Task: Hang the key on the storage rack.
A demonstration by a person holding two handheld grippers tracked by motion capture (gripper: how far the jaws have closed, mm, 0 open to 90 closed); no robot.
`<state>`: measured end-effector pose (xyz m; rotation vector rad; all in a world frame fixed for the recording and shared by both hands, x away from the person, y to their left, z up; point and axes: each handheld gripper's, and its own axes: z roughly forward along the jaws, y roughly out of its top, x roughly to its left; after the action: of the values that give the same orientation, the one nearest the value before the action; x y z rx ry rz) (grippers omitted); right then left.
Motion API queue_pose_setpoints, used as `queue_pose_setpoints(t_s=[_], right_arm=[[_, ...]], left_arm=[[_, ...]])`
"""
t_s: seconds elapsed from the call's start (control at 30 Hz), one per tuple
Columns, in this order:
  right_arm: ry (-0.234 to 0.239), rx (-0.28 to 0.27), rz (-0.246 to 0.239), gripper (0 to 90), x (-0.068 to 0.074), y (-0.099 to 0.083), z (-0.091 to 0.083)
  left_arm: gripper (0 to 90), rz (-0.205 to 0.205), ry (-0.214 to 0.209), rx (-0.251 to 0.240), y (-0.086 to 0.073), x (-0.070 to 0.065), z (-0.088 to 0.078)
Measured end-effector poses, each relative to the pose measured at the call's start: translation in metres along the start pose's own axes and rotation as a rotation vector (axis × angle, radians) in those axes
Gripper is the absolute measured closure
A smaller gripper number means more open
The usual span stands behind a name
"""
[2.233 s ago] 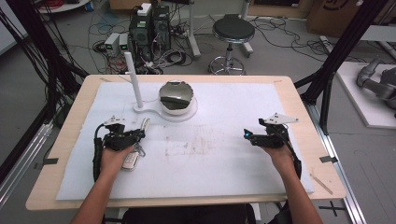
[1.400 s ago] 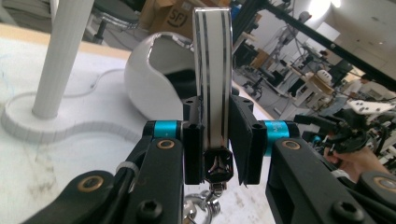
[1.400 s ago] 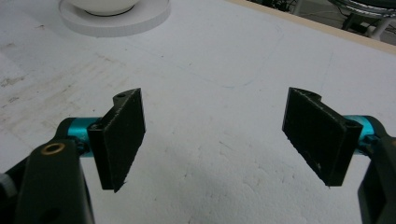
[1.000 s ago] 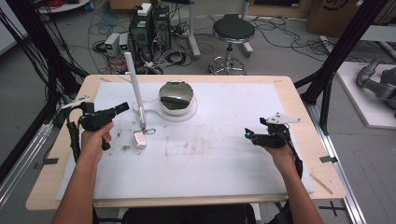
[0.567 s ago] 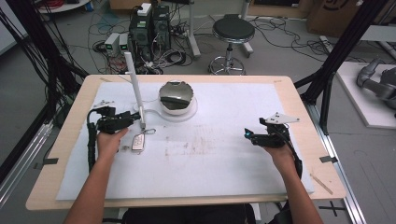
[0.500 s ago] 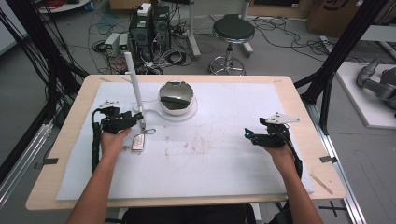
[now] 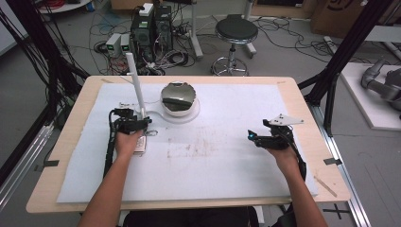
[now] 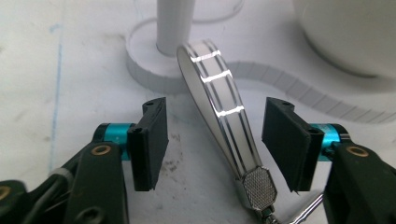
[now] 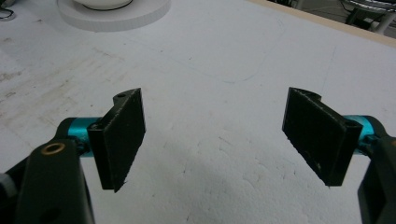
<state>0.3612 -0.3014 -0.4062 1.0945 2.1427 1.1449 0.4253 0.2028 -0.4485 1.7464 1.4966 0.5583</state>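
White sheet [image 7: 213, 161] covers the table. Left gripper [image 8: 215, 135] is spread, jaws either side of a white strap [image 8: 219, 112] with metal end, not touching it. Beyond stands a white post [image 8: 173, 23]. Right gripper [image 9: 215, 135] is spread, empty.

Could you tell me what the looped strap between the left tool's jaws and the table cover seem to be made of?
The looped strap looks like glossy white leather or plastic with silver lines, judging by its sharp highlights, and ends in a textured metal-looking clasp. The table cover looks like matte white foam, pitted and stained.
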Motion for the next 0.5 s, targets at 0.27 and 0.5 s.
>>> queue_pose_setpoints(t_s=[0.27,0.5], right_arm=[[-0.001,0.002,0.000,21.7,-0.0007,-0.0002,0.0000],[-0.004,-0.001,0.004,21.8,-0.0016,-0.0004,-0.0010]], left_arm=[[59.7,0.053,0.070,0.017,0.0011,-0.0036,-0.0001],[74.5,0.011,-0.027,0.008,-0.0017,-0.0010,-0.0046]])
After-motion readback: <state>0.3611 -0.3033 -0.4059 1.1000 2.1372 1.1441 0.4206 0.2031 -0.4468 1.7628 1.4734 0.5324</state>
